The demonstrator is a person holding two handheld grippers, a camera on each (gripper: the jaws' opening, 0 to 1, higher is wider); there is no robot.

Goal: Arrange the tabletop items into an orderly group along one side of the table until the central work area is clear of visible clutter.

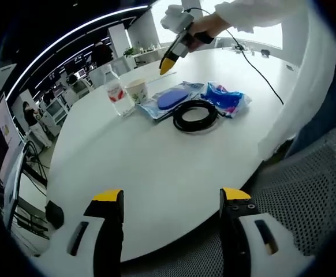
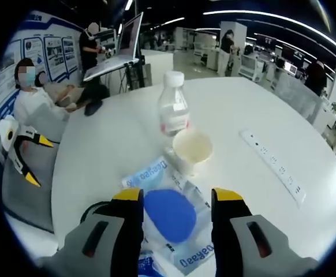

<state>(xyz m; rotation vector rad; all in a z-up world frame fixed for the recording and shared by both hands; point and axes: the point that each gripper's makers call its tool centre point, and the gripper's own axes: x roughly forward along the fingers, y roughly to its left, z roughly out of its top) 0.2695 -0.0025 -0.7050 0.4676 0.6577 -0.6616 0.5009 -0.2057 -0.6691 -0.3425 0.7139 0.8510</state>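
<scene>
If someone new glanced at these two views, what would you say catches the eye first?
Probably the cluster on the white round table: a clear water bottle beside a paper cup, a clear packet with a blue disc, a coiled black cable and a blue snack bag. The right claw hangs open over the disc packet; the left claw waits open at the table's near edge.

Just ahead of your right gripper's jaws, the clear plastic packet point(image 2: 162, 190) carries blue lettering that reads roughly "Deeyeo", once on its far corner and again near your right jaw. The water bottle point(image 2: 173, 109) beyond it has a red-and-white label, too blurred to read.
</scene>
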